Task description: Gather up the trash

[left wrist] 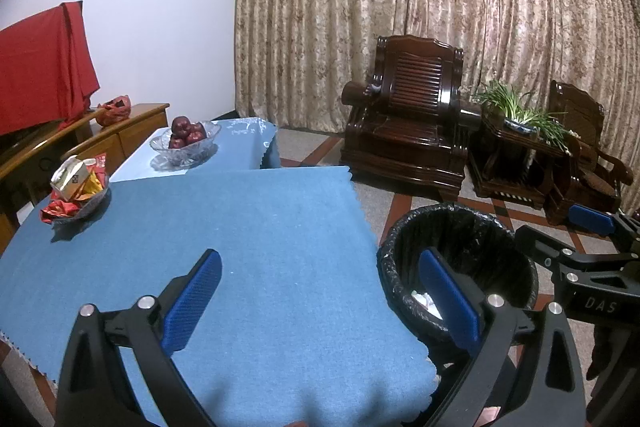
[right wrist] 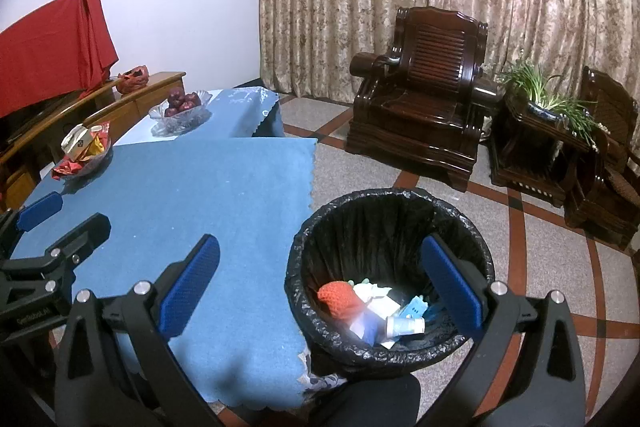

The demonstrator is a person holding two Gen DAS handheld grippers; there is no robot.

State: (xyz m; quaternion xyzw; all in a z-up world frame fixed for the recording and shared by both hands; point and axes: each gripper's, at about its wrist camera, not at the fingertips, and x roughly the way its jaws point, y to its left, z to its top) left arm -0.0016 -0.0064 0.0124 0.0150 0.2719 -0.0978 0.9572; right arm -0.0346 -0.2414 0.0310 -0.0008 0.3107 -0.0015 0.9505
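Observation:
A black-lined trash bin [right wrist: 390, 267] stands on the floor at the right edge of the blue-clothed table [right wrist: 192, 195]. Inside lie an orange knitted item [right wrist: 338, 299], white paper scraps [right wrist: 374, 297] and a small white bottle [right wrist: 404, 326]. My right gripper [right wrist: 320, 267] is open and empty, its right finger over the bin, its left over the table edge. My left gripper [left wrist: 320, 277] is open and empty above the table's near right part; the bin [left wrist: 460, 259] shows to its right. The right gripper [left wrist: 592, 227] shows at the far right of the left wrist view.
A dish of snack packets [left wrist: 78, 193] and a glass bowl of red apples [left wrist: 186, 139] stand at the table's far left. A wooden sideboard [left wrist: 100, 131] with red cloth lies behind. Dark wooden armchairs [right wrist: 420, 115] and a plant stand [right wrist: 548, 131] stand by the curtain.

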